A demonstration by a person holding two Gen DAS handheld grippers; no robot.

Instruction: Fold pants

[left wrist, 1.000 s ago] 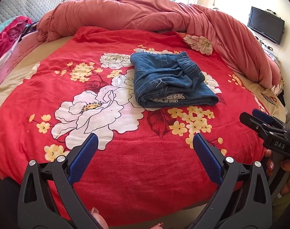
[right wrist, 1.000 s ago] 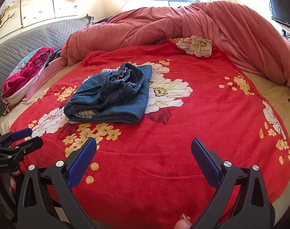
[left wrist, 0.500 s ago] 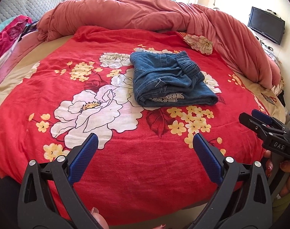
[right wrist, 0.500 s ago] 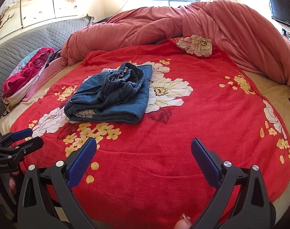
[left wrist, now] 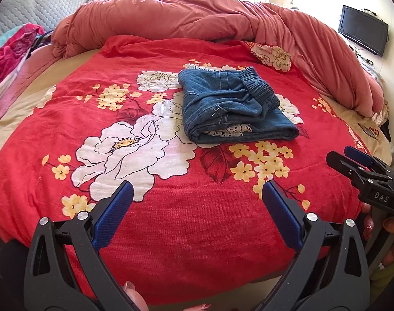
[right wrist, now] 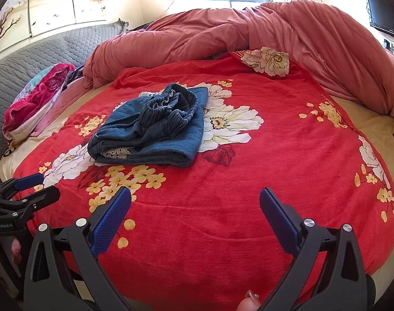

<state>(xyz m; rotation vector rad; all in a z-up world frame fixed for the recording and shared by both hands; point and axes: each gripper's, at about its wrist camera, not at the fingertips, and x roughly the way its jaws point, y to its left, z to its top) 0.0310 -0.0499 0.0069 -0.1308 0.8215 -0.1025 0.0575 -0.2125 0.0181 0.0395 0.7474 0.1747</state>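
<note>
Both tongs stand wide apart and hold nothing: the left tongs (left wrist: 197,202) and the right tongs (right wrist: 195,207) hover over the near edge of the bed (left wrist: 197,246), well apart from the work. The pants (left wrist: 233,108), blue denim, lie near the middle of the red floral blanket (left wrist: 67,129), in a compact rectangular bundle of several layers. The elastic waistband (right wrist: 171,103) sits bunched on top, and a strip of white lace (left wrist: 230,131) shows between layers at the near edge. A pink duvet (left wrist: 197,18) is heaped along the far side of the bed, clear of the bundle. Judged from this layout, the folding step appears complete or nearly so; no loose leg or hem lies outside the bundle. Any remaining work would be tidying only: the bunched waistband could be pressed flat and the lace tucked in. That would call for bringing one pair of tongs forward to the top layer and closing lightly on the fabric without dragging the lower layers. Risk: a pull on the top layer may undo the stack.
</note>
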